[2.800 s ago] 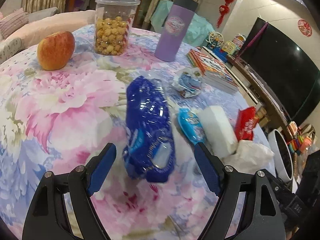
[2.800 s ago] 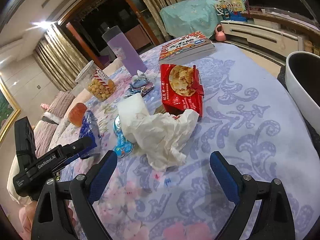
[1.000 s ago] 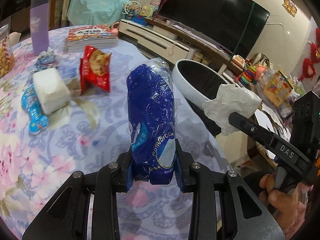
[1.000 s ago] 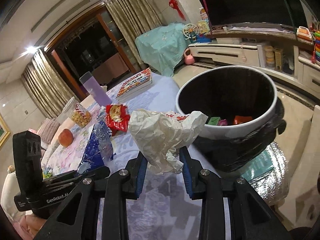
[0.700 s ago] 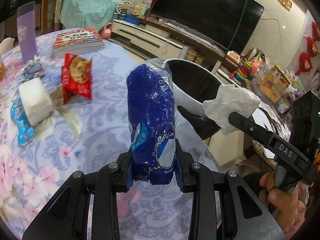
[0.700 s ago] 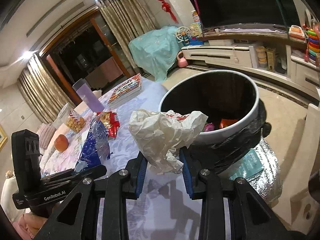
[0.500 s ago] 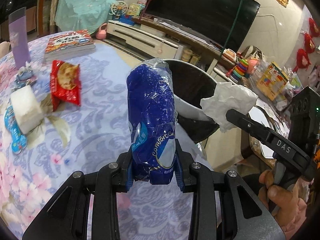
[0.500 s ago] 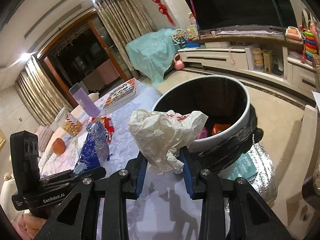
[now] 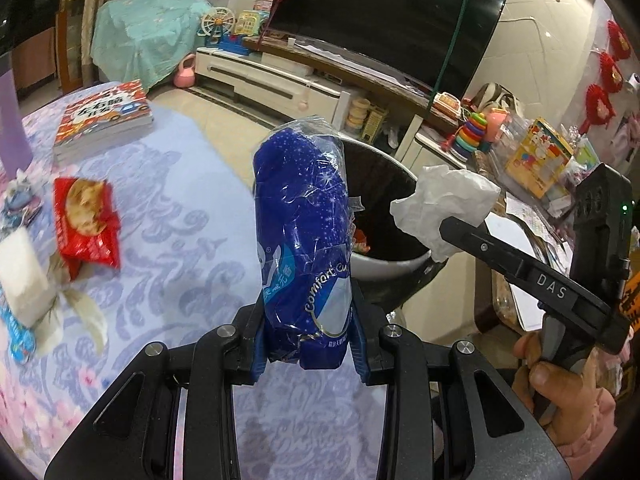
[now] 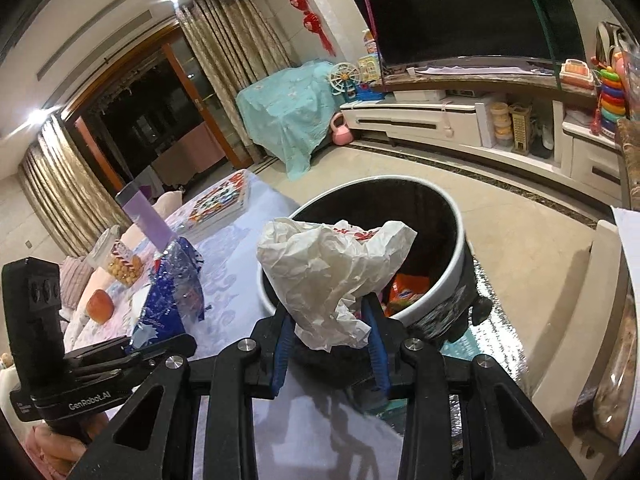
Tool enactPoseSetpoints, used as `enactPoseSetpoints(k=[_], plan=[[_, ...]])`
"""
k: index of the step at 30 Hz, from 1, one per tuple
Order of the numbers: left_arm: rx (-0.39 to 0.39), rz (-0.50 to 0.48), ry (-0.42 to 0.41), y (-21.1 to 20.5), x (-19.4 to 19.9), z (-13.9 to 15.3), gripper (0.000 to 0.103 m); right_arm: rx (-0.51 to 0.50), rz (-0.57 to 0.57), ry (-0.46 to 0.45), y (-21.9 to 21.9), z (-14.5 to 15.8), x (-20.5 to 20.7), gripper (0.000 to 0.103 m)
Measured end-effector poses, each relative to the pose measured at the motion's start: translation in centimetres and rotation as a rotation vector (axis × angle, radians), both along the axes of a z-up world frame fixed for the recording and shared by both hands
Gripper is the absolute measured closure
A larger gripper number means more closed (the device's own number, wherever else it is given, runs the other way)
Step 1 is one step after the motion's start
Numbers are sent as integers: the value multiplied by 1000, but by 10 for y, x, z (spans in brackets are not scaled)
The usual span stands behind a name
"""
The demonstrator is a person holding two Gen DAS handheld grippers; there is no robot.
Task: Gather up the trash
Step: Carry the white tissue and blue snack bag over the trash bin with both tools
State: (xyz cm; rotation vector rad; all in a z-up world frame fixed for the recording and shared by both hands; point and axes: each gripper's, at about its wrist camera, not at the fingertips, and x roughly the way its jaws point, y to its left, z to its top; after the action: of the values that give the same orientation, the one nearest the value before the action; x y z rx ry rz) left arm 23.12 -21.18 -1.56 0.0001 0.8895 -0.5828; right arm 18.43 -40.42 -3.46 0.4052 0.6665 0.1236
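Trash, two pieces, each held in a tool. Blue wrapper: crinkled plastic film with white lettering, upright between the pads of the left tool, which is clamped on its lower end; it is held above the bench edge, in front of the bin. White paper: crumpled wad, pinched at its base by the right tool, whose blue pads press it from both sides; it hangs before the bin's open mouth in the right wrist view. Bin: round, white rim, dark liner, standing on the floor just beside the bench; coloured scraps lie inside. A hand grips the right tool's handle.

Bench: floral cloth in lilac and pink. On it, well apart from the bin: red snack bag, white tissue block, stacked books, purple cup, jar of yellow balls, apple.

Background: television, low white cabinet, toys.
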Motion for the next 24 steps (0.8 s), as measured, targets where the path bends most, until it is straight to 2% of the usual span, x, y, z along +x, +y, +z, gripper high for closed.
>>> enactPoseSetpoints(k=[13,24], plan=[[30,-33,7,-38,32,3,70,-22,-11,18,-21,4,23,67],[51,-38,32,-53,49,-3,67,-35,-7,53,-24,2,38,67]])
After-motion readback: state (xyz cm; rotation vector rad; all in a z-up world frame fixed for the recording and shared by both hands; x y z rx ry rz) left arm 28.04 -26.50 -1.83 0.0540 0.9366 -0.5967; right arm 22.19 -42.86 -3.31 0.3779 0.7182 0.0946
